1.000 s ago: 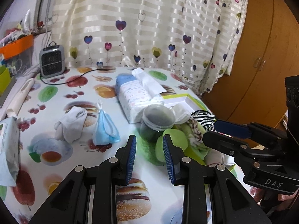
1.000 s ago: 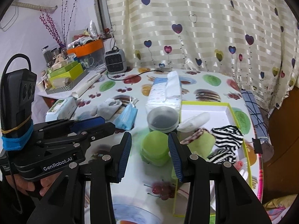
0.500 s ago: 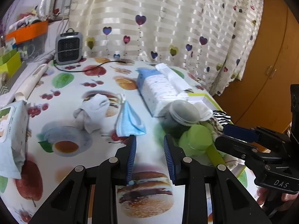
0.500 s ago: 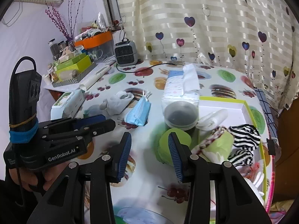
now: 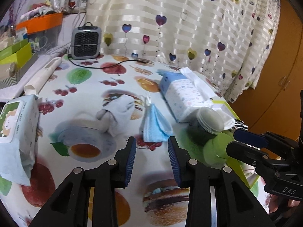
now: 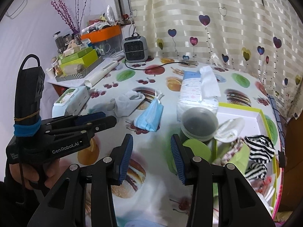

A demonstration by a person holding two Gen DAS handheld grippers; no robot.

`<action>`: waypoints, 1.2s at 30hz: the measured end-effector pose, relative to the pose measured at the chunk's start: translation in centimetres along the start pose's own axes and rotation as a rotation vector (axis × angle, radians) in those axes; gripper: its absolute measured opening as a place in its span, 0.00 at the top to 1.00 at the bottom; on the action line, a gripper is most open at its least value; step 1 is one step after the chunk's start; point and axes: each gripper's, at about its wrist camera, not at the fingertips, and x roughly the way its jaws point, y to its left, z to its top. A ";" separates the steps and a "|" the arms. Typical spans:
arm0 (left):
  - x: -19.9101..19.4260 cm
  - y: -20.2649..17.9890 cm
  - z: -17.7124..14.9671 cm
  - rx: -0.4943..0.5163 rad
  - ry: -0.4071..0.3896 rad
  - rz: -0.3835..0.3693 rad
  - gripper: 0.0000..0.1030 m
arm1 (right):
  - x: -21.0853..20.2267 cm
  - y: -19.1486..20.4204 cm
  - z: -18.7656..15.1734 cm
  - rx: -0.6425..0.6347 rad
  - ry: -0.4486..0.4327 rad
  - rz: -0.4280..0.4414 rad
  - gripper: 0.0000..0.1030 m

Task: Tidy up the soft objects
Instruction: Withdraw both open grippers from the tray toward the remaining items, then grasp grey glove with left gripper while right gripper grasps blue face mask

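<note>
A folded blue face mask (image 5: 154,123) (image 6: 150,116) lies on the fruit-print tablecloth, with a crumpled white sock (image 5: 118,109) (image 6: 126,102) to its left. My left gripper (image 5: 151,155) is open and empty, just short of the mask. My right gripper (image 6: 151,151) is open and empty, hovering nearer than the mask. A green-rimmed white box (image 6: 263,117) at the right holds a striped black-and-white cloth (image 6: 260,151), a white rolled cloth (image 6: 230,130) and other soft items.
A tissue pack (image 5: 186,94) (image 6: 198,90), a lidded plastic jar (image 6: 198,123) and a green lid (image 6: 197,149) stand beside the box. A wet-wipes pack (image 5: 17,132) lies at left, a small heater (image 5: 86,41) at the back, cluttered boxes (image 6: 79,60) far left.
Both grippers have swung left, away from the box and jar, so the mask and sock now lie ahead. Both stay open and empty.
</note>
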 end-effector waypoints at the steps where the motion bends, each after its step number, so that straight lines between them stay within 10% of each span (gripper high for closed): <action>1: 0.1 0.3 0.1 -0.004 0.000 0.005 0.67 | 0.3 0.1 0.2 -0.002 0.002 0.001 0.59; 36: 4.2 7.1 3.4 -0.029 0.010 0.038 0.56 | 13.8 1.6 4.7 -0.029 0.205 -0.074 0.59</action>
